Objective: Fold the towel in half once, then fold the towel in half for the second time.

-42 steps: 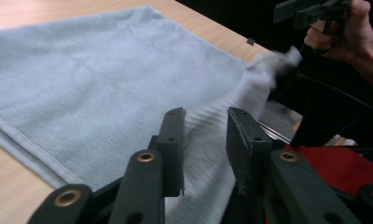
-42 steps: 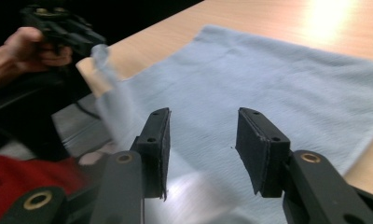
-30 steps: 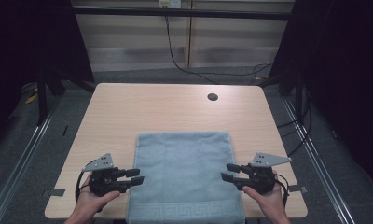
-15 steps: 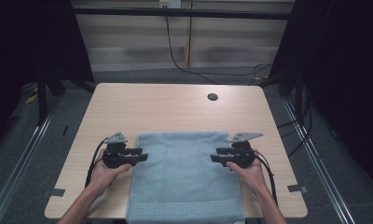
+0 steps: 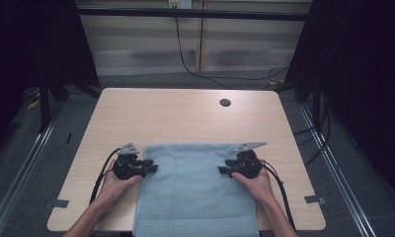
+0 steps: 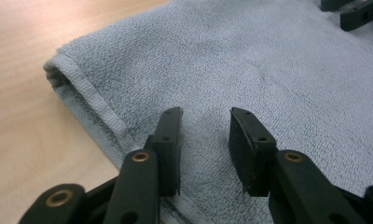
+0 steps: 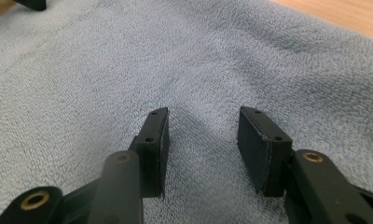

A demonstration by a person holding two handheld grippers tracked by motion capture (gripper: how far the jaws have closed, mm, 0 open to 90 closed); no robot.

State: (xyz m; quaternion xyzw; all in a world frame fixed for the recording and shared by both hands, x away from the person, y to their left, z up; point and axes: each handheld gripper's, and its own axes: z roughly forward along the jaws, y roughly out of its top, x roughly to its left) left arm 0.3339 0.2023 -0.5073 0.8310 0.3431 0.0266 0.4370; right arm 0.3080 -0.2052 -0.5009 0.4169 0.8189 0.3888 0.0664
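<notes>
Blue towel (image 5: 195,192) lies flat at the counter's (image 5: 185,116) near edge. Left gripper (image 5: 152,167) jaws, just been closing, and right gripper (image 5: 222,170) jaws gape over its side edges, gripping nothing.

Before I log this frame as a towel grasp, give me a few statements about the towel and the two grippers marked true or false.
1. A light blue towel lies flat on the wooden table. True.
2. The left gripper sits at the towel's left edge and the right gripper at its right edge. True.
3. The right gripper has a fold of towel pinched between its pads. False: in the right gripper view its jaws stand apart over flat cloth.
4. The towel is bunched in a heap at the table's far edge. False: it lies spread at the near edge.
5. A small dark round spot shows on the table beyond the towel. True.
</notes>
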